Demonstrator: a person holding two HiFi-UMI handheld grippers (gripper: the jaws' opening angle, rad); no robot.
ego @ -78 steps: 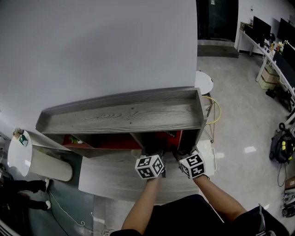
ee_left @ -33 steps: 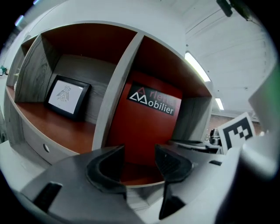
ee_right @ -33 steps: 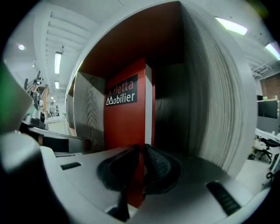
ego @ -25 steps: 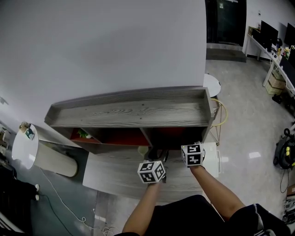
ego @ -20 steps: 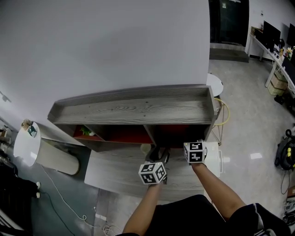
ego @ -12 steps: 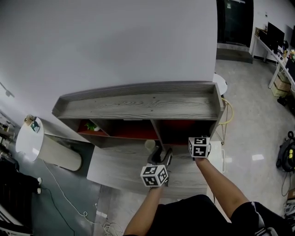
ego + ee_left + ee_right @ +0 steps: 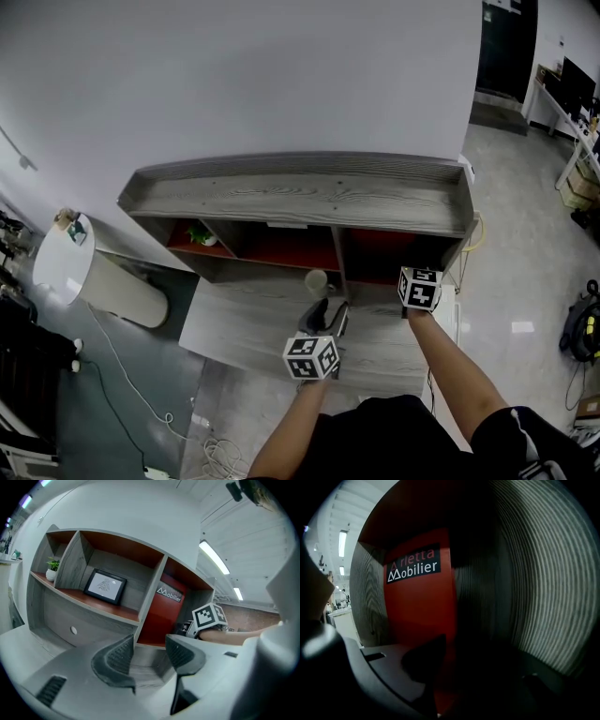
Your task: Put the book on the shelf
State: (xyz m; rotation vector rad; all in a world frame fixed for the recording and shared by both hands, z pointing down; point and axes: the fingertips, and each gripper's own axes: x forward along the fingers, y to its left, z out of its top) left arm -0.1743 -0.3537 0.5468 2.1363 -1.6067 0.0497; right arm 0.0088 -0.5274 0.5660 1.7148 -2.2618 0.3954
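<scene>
The red book (image 7: 161,615) stands upright in the rightmost compartment of the shelf (image 7: 300,199), against the divider on its left, with its cover lettering facing out. So the placing itself looks done, and the step in hand is the letting go.

The right tongs (image 7: 473,663) reach into that same compartment. Their jaws have just been opening, and a strip of the book's near edge shows between them. The compartment is dark, but the pads seem to have released it rather than to be clenching it.

The left tongs (image 7: 147,651) hang nearer and to the left, over the grey bench (image 7: 244,323) in front of the shelf. Their jaws stand apart with nothing between them.

Judging from this, the next move calls for the right jaws to part far enough to clear both covers. The tongs can then be drawn straight back toward the near side, without brushing the book or tipping it away from the divider. The left tongs have no work here and need only keep clear.

By count:
- One book.
- One shelf with three open compartments.
- One small potted plant (image 7: 52,567) in the left compartment.
- One framed picture (image 7: 105,586) in the middle compartment.
- Two tongs.
</scene>
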